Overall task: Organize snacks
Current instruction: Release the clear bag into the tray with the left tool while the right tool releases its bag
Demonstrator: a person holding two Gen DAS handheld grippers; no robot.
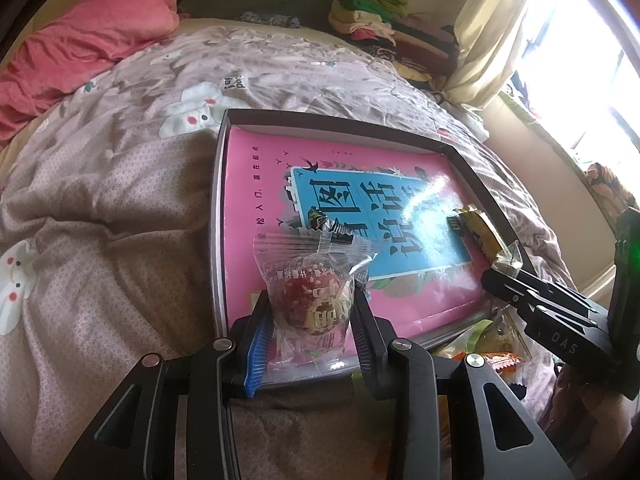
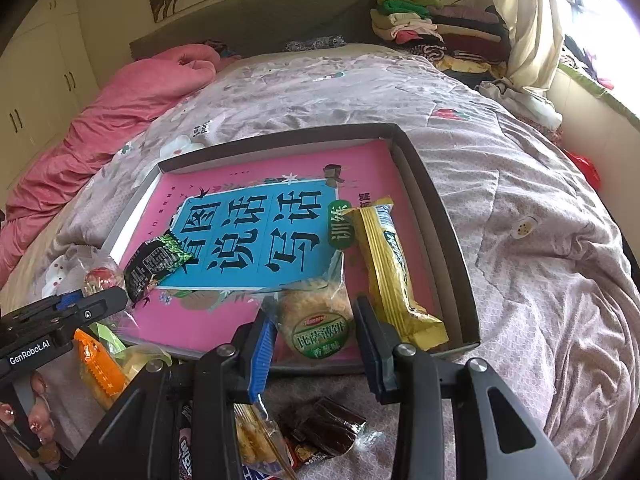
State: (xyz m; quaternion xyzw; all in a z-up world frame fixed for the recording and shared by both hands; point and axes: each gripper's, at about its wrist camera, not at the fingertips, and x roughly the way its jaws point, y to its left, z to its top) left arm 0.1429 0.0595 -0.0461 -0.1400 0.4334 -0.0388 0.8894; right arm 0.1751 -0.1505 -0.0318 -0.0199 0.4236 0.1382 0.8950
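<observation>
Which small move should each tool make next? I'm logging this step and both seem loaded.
Probably lower and release. The left tool is shut on the red snack packet, the right tool on the green-label cracker pack. Both hang over the tray, where the yellow bar already lies, so setting them on the pink book seems next.

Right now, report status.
Left gripper shut on red snack. Right gripper shut on green-label cracker pack. Both over tray; yellow bar lies alongside.
</observation>
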